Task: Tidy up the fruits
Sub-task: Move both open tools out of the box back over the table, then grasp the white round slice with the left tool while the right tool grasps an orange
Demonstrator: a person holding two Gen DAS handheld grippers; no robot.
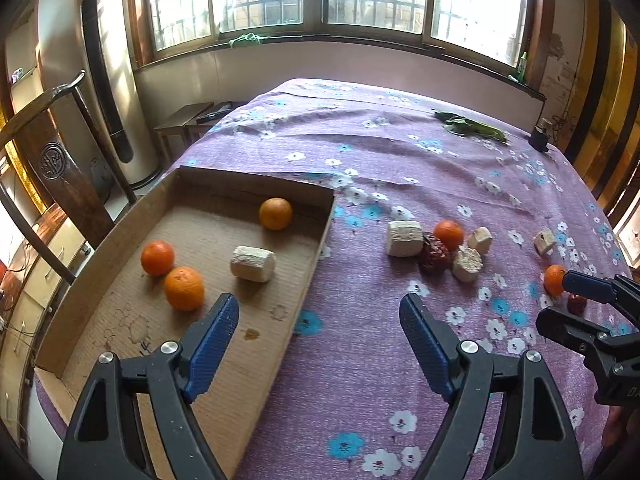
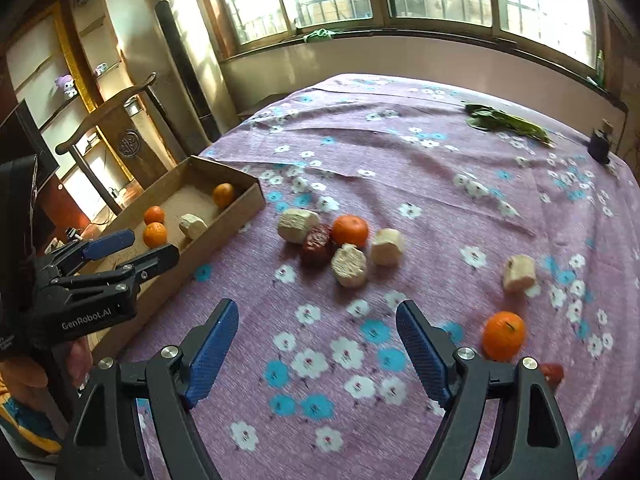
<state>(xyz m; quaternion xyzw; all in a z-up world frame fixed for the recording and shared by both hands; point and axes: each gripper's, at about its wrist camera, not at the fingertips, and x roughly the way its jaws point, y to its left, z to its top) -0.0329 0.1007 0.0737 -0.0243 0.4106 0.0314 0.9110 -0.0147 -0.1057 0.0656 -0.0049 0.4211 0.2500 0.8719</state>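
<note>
1. My left gripper (image 1: pixel 319 320) is spread wide with nothing between its blue pads. It hangs over the near right wall of the box (image 1: pixel 316 252), one finger above the box floor and the other above the cloth (image 1: pixel 360 380).
2. My right gripper (image 2: pixel 317 326) is spread just as wide and holds nothing; only flowered cloth shows between its fingers.
3. Three oranges lie in the box: one near the far wall (image 1: pixel 275 213), and two touching each other on the left (image 1: pixel 157 258) (image 1: pixel 184 288).
4. A pale chunk (image 1: pixel 253 263) also lies in the box, between the far orange and the pair.
5. On the cloth right of the box sits a tight cluster: a pale block (image 2: pixel 297 225), a date (image 2: pixel 318 245), an orange (image 2: pixel 350 230) and two more pale pieces (image 2: pixel 349 265) (image 2: pixel 386 247), all touching or nearly so.
6. Another pale piece (image 2: pixel 519 273) lies apart, further right.
7. A loose orange (image 2: pixel 503 335) sits just beside my right gripper's right finger, with a second date (image 2: pixel 553 373) near it, partly hidden behind that finger.
8. Green leaves (image 2: pixel 508 121) lie at the far side of the cloth, with a small dark object (image 2: pixel 600 145) beyond them near the edge.
9. From the right wrist view my left gripper appears at the box's near side, its fingers apart.
</note>
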